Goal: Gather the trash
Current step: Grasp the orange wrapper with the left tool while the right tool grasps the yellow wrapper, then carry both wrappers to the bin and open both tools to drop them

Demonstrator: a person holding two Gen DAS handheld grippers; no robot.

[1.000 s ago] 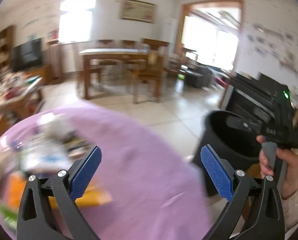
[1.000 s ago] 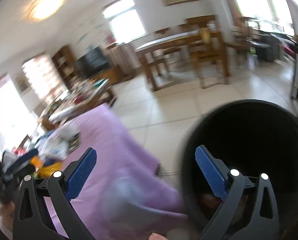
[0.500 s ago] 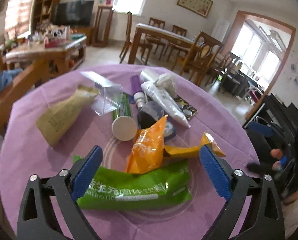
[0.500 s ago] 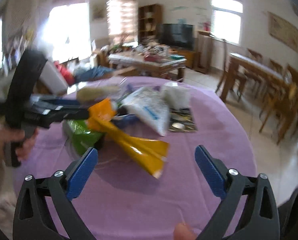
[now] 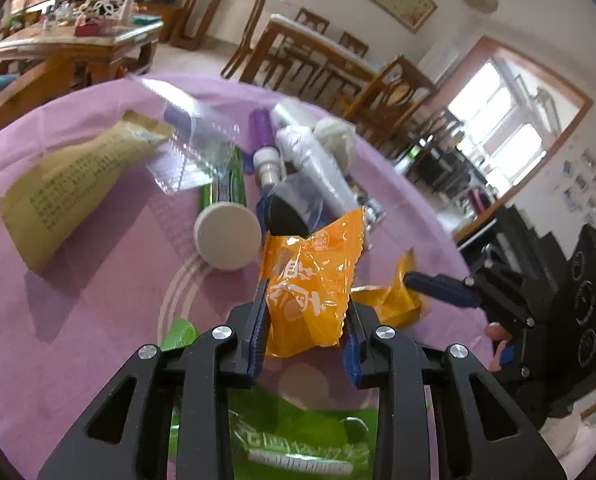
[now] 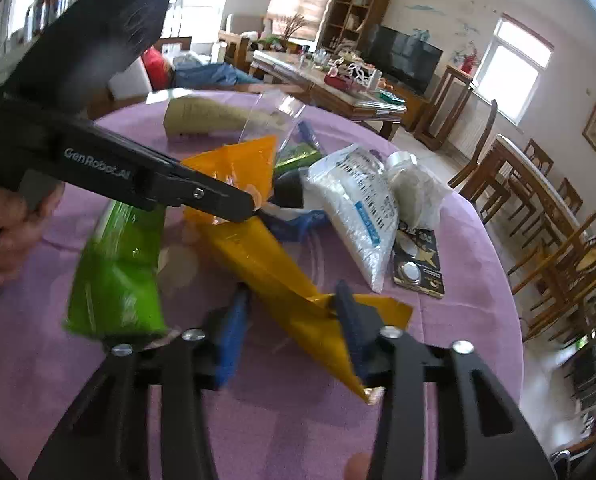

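A heap of trash lies on a round table with a purple cloth [image 5: 98, 280]. My left gripper [image 5: 304, 320] is shut on an orange snack wrapper [image 5: 310, 276]; it also shows in the right wrist view [image 6: 238, 164]. My right gripper [image 6: 290, 320] has its jaws narrowed around a long yellow wrapper [image 6: 282, 276]; whether the pads press it is unclear. A green bag [image 6: 114, 272] lies under and left of both wrappers.
On the cloth also lie a tan paper bag [image 5: 70, 188], a clear plastic box [image 5: 194, 148], a white lid [image 5: 226, 236], a white pellet bag [image 6: 358, 208], a crumpled tissue [image 6: 414, 192] and a battery card [image 6: 418, 268]. Wooden chairs [image 6: 558, 240] stand beyond the table.
Both grippers swung from the black bin back to the table, went down into the heap and narrowed from wide open. The left one took hold of the orange wrapper.
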